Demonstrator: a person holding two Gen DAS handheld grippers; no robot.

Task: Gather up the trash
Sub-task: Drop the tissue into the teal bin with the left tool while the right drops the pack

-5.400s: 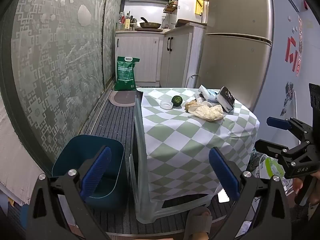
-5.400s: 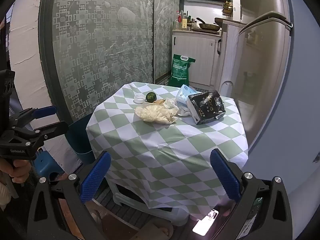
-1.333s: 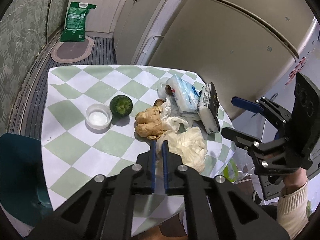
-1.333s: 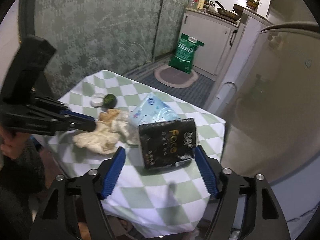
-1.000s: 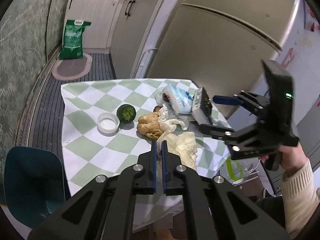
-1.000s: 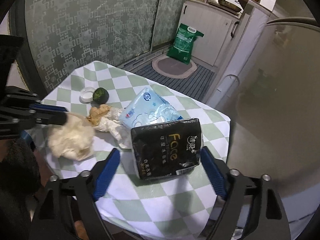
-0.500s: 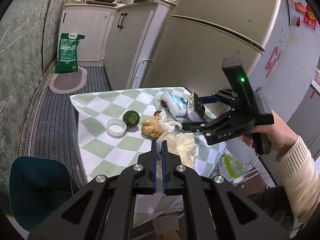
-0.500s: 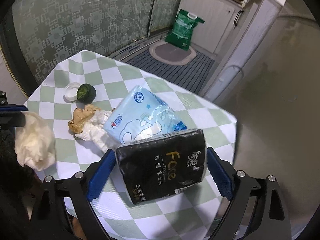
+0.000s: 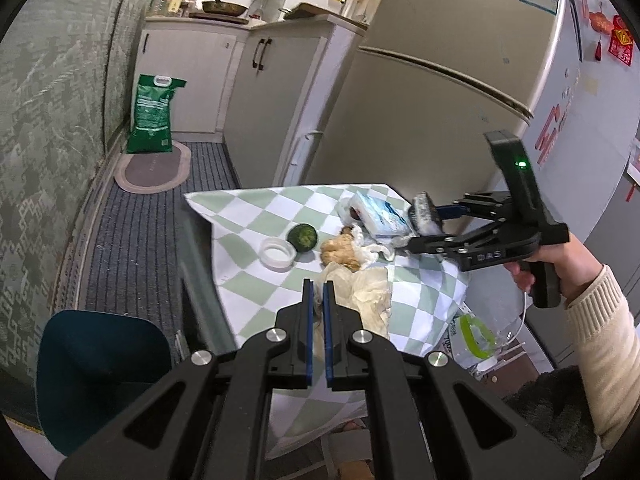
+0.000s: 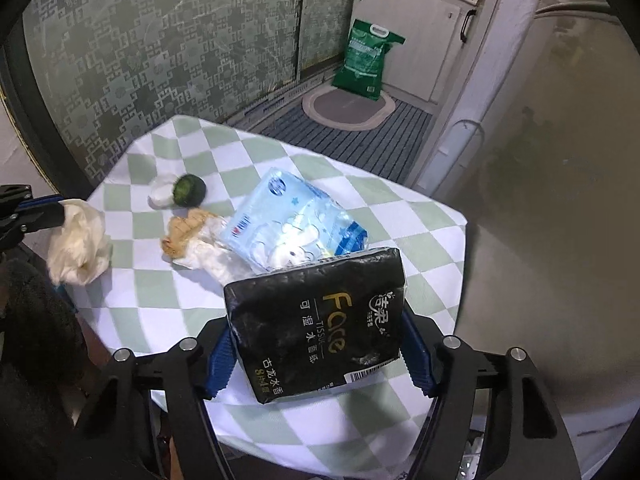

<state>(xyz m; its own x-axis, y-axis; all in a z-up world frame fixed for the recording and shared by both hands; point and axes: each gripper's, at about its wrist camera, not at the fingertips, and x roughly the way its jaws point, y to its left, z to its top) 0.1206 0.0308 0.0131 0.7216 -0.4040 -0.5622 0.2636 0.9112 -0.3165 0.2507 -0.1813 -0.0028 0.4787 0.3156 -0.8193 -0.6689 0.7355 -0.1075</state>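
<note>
Far left, on the floor beside the surface, stands the one teal bin. My left hand-held gripper is clamped tight on the crumpled wad. A moment ago that wad lay on the checked cloth; now it hangs off the near edge, clear of the surface. I judge the first piece of trash is picked and only needs carrying to the bin.

Moving right along the cloth: one white cap touching one round green fruit, then one knob of ginger resting against one more crumpled white scrap. Next come two tissue packs, the blue one and the black one, overlapping at one edge.

At the right, my right hand-held gripper has just been closing, and the black pack sits between its jaws with a pad against each side – gripped, as far as I can see. Whether that pack counts as trash I can't say; the white scrap looks the likelier next target.
</note>
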